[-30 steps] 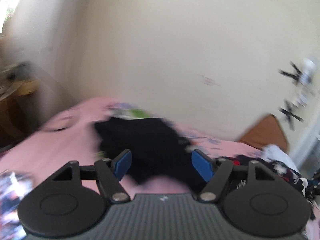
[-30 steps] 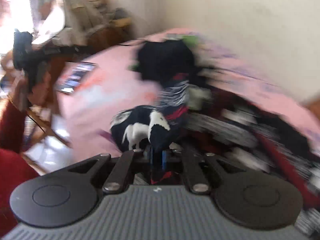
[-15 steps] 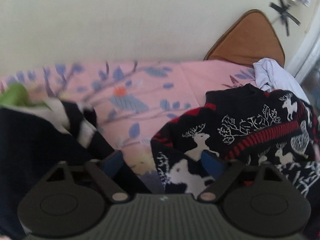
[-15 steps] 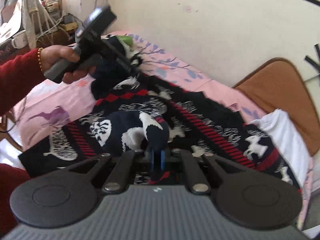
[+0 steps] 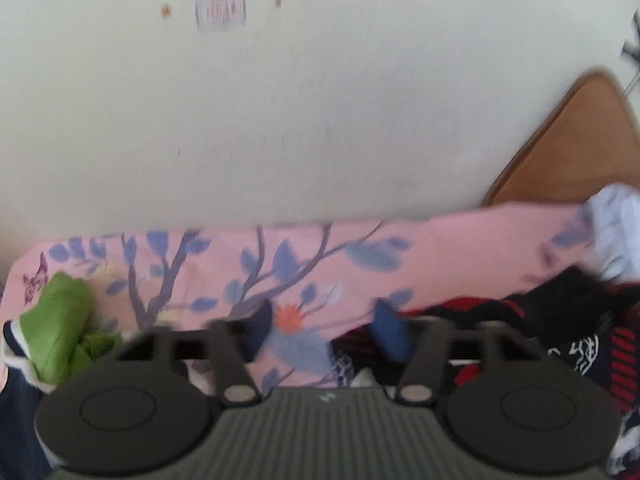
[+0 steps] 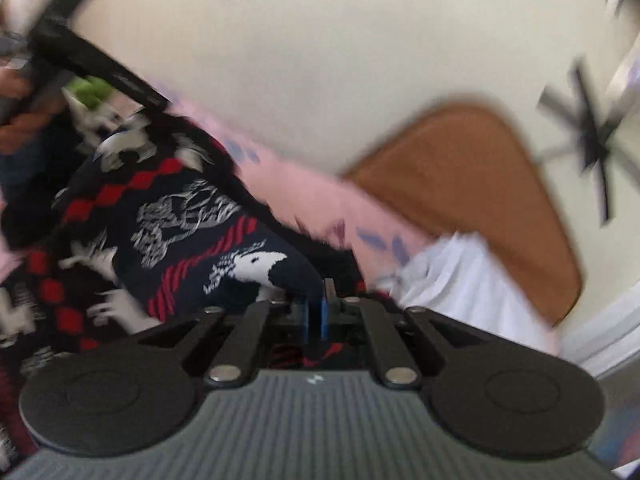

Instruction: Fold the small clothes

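From the left wrist, the left tongs (image 5: 324, 330) stood apart and were opening over a pink floral bedsheet (image 5: 440, 240), nothing between their blue pads. A green garment (image 5: 60, 320) lay bunched at the left; a dark navy knitted sweater with red stripes and white reindeer (image 5: 560, 312) lay at the right.

From the right wrist, the right tongs (image 6: 316, 316) were clamped on a fold of that sweater (image 6: 180, 216), jaws easing open. The sweater was spread on the bed, beside a white cloth (image 6: 460, 280) and a brown headboard (image 6: 460, 168).
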Demonstrator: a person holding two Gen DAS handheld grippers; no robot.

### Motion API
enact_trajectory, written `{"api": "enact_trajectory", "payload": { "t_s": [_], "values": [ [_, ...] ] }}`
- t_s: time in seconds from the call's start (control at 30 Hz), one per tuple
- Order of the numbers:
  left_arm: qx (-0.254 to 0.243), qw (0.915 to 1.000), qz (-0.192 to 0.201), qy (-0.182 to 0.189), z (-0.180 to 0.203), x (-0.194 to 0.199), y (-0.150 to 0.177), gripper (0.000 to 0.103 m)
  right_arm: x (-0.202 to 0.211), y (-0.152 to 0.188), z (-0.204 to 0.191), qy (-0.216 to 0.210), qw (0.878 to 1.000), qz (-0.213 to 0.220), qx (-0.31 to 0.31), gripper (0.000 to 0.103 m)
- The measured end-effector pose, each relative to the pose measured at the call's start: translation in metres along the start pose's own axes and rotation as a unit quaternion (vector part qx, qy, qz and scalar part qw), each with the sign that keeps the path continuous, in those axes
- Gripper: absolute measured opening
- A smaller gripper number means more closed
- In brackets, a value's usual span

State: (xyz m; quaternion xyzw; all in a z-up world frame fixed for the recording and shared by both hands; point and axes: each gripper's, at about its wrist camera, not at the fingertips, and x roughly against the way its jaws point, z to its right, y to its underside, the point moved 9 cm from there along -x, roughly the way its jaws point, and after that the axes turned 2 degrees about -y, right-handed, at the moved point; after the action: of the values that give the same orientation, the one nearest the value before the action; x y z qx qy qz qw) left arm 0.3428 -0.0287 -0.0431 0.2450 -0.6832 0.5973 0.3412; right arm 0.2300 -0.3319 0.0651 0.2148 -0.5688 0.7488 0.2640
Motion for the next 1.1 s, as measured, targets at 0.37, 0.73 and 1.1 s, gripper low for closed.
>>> {"api": "enact_trajectory", "payload": {
  "t_s": [0.37, 0.73, 1.1],
  "values": [
    [0.070, 0.9912, -0.028, 0.108, -0.008, -0.002, 0.059, 0.083, 0.013, 0.045, 0.069, -0.050, 0.978, 0.050, -0.196, 0.049],
    [0.022, 0.9969, 0.003, 0.075, 0.024, -0.003, 0.075, 0.015, -0.010, 0.046, 0.035, -0.058, 0.984, 0.039, -0.161, 0.010],
    [0.027, 0.9985, 0.016, 0.046, 0.018, -0.004, 0.078, 0.035, 0.055, 0.072, 0.122, 0.130, 0.987, -0.026, -0.086, 0.055]
  ]
}}
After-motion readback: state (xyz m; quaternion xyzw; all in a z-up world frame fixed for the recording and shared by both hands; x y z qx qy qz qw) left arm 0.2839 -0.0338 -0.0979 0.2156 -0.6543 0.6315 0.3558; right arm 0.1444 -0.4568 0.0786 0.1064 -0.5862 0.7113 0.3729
